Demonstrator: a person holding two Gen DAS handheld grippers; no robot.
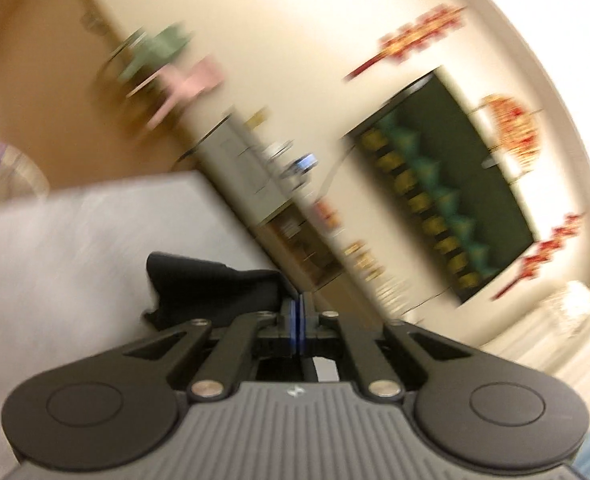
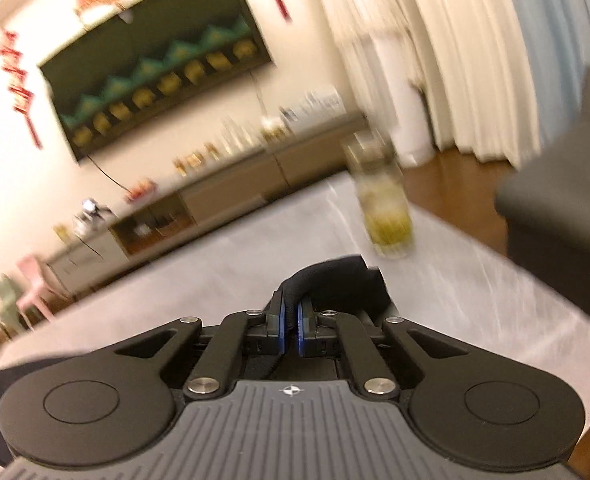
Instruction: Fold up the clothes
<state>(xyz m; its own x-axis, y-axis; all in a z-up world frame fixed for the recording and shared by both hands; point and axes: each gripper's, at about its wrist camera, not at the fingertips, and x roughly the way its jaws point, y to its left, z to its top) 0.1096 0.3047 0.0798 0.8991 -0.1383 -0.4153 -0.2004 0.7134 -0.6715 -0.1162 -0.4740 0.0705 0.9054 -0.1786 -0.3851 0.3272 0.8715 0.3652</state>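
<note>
Left wrist view: fingers [image 1: 298, 312] pinch black cloth [image 1: 215, 284]; right fingers [image 2: 283, 314] pinch its thick hem

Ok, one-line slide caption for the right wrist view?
Right gripper shut on black garment above the white table, glass standing beyond.

Both wrist cameras ride low and close over the white bench [image 1: 75, 248], looking out across it toward the far wall with the dark framed picture [image 1: 443, 184]. The left view is rolled hard, so the picture runs diagonally at its right. The right view tilts less, with the same picture [image 2: 155, 68] upper left.
</note>
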